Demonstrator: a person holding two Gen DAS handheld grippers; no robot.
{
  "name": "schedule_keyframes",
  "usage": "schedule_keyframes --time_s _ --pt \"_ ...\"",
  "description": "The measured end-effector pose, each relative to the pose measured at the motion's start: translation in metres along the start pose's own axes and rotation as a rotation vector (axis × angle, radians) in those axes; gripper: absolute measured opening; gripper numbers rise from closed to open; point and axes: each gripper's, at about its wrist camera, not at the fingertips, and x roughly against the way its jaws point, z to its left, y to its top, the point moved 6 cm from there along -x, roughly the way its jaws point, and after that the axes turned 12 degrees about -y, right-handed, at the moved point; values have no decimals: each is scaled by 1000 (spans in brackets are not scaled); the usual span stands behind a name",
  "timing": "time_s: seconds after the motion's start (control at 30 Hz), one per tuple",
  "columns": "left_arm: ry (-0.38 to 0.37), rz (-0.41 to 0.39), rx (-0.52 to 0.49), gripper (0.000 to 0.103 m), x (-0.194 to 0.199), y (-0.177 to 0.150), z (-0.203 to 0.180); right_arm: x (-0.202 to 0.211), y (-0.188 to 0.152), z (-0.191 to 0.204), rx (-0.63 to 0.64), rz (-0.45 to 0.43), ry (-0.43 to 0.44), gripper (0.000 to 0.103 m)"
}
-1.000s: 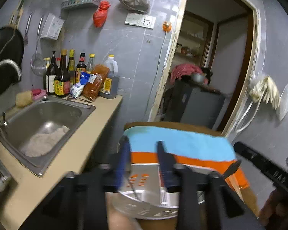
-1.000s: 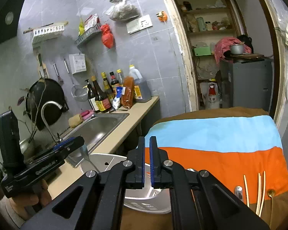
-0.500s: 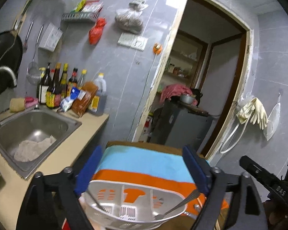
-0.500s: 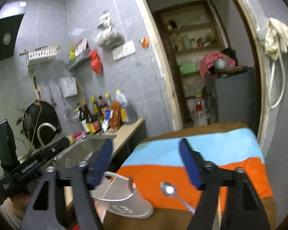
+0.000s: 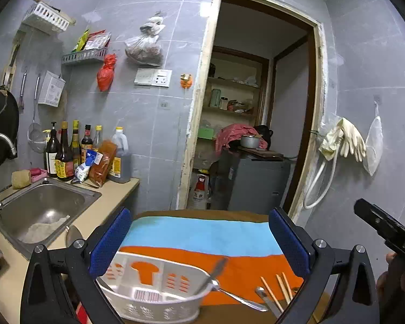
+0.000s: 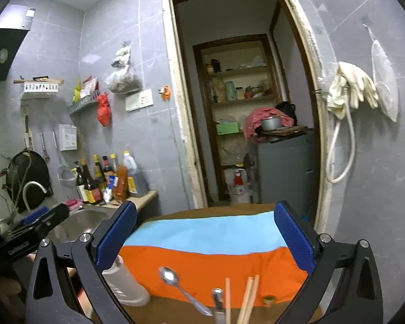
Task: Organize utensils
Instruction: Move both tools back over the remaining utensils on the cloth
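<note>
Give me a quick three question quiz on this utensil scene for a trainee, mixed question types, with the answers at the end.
1. True or false: the left claw is shut on the white basket.
2. Which lies on the orange and blue cloth beside the spoon? A chopsticks; B a plate; C a cup.
3. Fill in: the right claw is ___, with nothing between its pads.

Key: 1 false, it stands open and empty after just opening; 2 A; 3 open.
</note>
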Motion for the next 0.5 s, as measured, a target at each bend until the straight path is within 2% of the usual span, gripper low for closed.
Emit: schedule_keyframes --time_s 0.27,0.5 --pt "-4 71 -13 103 -15 -34 -43 -13 -20 -49 -3 49 -39 100" --pt "-10 180 -21 103 -44 -70 -66 -44 -55 -100 -21 164 -66 100"
